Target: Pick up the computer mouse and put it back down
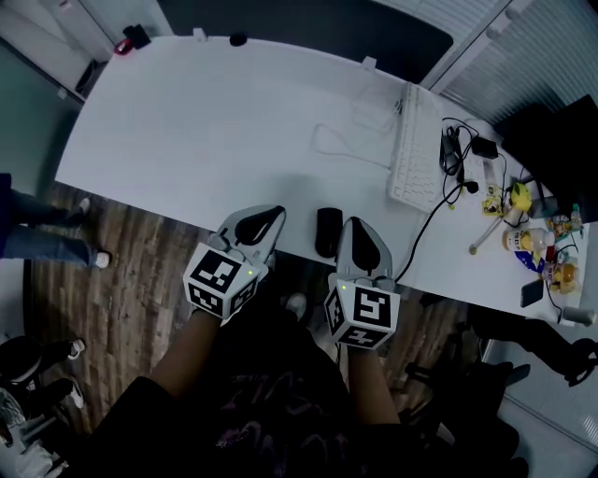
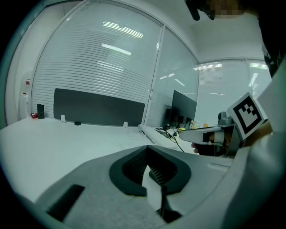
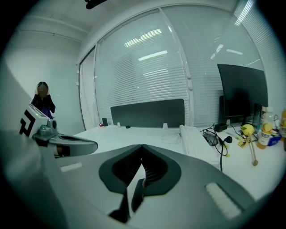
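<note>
A black computer mouse [image 1: 327, 231] lies on the white table [image 1: 206, 131] close to its near edge, between my two grippers. My left gripper [image 1: 275, 217] hovers just left of the mouse, its tips over the table edge, shut and empty. My right gripper [image 1: 354, 227] hangs just right of the mouse, also shut with nothing in it. In the left gripper view the jaws [image 2: 147, 148] meet at the tips, and the right gripper view shows the same [image 3: 141, 147]. Neither gripper view shows the mouse.
A white keyboard [image 1: 411, 149] and a thin white cable [image 1: 350, 140] lie further back on the right. Black cables [image 1: 456, 161], bottles and small clutter [image 1: 537, 245] crowd the right end. A dark partition [image 1: 308, 28] stands behind the table. Someone's legs [image 1: 37, 233] are on the wooden floor at left.
</note>
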Demonstrator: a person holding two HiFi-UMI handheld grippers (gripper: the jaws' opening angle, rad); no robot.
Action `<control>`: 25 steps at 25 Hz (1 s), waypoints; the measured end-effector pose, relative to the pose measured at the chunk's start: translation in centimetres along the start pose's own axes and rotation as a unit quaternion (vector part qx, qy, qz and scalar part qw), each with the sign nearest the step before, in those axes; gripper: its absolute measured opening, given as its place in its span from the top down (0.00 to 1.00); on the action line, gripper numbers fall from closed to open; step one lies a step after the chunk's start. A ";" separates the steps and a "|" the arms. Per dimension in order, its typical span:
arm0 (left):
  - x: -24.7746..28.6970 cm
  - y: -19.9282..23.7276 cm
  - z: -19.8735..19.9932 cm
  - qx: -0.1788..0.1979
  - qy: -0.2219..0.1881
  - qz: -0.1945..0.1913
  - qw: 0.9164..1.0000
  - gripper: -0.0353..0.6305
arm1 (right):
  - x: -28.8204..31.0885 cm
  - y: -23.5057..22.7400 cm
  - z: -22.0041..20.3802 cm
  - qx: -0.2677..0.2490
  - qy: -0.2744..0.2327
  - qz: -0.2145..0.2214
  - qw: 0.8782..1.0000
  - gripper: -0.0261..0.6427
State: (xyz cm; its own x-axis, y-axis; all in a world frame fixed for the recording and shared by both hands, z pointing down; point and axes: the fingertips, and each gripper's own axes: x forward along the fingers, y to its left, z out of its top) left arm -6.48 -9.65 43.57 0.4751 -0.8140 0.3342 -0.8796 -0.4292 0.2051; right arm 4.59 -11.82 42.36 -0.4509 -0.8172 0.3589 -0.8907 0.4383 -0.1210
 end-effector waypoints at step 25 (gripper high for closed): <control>-5.1 -3.9 7.0 0.054 -0.083 0.027 0.995 0.94 | -6.2 0.6 7.4 -0.020 -0.102 0.027 0.994 0.95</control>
State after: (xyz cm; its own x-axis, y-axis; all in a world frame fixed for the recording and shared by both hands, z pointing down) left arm -5.58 -6.55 34.65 0.4241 -0.8867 0.1841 -0.9056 -0.4151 0.0873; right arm 6.39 -9.21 33.24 -0.5049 -0.8486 0.1579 -0.8632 0.4953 -0.0978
